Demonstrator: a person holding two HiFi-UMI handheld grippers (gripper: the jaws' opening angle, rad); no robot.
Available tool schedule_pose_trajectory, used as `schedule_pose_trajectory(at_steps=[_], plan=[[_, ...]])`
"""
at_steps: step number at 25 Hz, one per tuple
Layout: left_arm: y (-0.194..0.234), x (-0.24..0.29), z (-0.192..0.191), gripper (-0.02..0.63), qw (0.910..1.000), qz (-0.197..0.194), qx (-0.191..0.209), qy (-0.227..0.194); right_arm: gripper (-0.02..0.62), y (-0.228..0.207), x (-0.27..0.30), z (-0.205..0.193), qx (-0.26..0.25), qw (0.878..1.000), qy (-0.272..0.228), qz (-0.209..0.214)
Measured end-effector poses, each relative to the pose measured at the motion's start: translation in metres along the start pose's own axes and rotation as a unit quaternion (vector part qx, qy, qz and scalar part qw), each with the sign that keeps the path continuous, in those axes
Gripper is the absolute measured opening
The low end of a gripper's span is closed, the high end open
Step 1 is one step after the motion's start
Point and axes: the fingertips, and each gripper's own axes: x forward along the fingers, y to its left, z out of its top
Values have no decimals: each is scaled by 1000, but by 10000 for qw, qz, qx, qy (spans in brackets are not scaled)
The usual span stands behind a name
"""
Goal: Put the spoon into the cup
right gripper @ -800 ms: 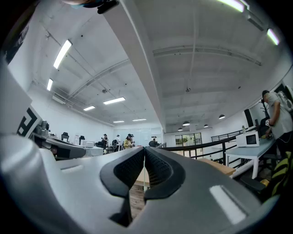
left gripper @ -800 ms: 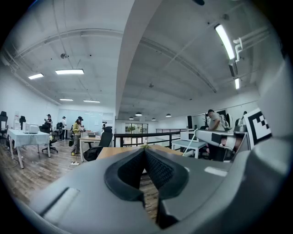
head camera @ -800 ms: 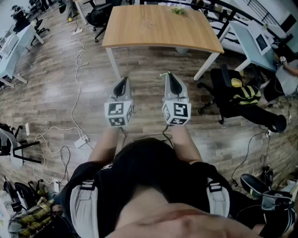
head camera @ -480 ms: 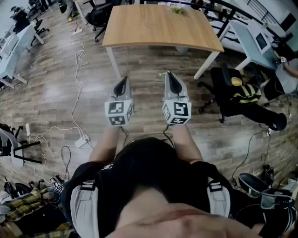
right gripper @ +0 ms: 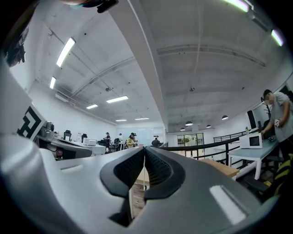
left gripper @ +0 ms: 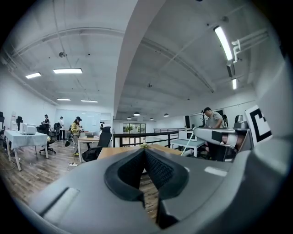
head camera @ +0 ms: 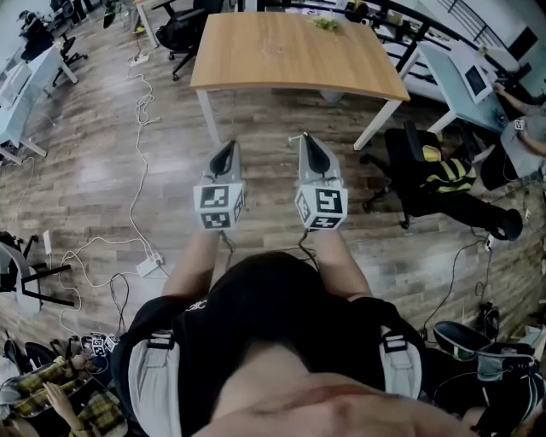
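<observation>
No spoon or cup shows in any view. In the head view my left gripper (head camera: 224, 147) and right gripper (head camera: 306, 138) are held side by side at waist height, pointing toward a wooden table (head camera: 290, 51) several steps ahead. Both are shut with nothing between the jaws. In the left gripper view the left gripper (left gripper: 145, 151) has its tips together, and the table edge (left gripper: 120, 150) lies beyond. In the right gripper view the right gripper (right gripper: 144, 150) is likewise shut. A small green thing (head camera: 325, 21) lies at the table's far edge.
Wooden floor with white cables (head camera: 141, 128) and a power strip (head camera: 147, 261) at left. A black office chair (head camera: 426, 175) with a yellow-black garment stands at right. Desks (head camera: 465, 81) line the right side, more desks (head camera: 26, 81) at left. People stand far off (left gripper: 75, 130).
The table has drawn very slightly nearer and shifted in the head view. Both grippers stay shut and side by side. A hand appears at the lower left corner.
</observation>
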Motion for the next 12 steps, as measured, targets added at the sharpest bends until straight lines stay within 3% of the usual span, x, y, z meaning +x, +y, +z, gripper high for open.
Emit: schedule_pose_trajectory(at_steps=[12], plan=[[53,-9,-8,11,9999,-169,-3,18,6,50,27,-5,-65,9999,-41,-146]])
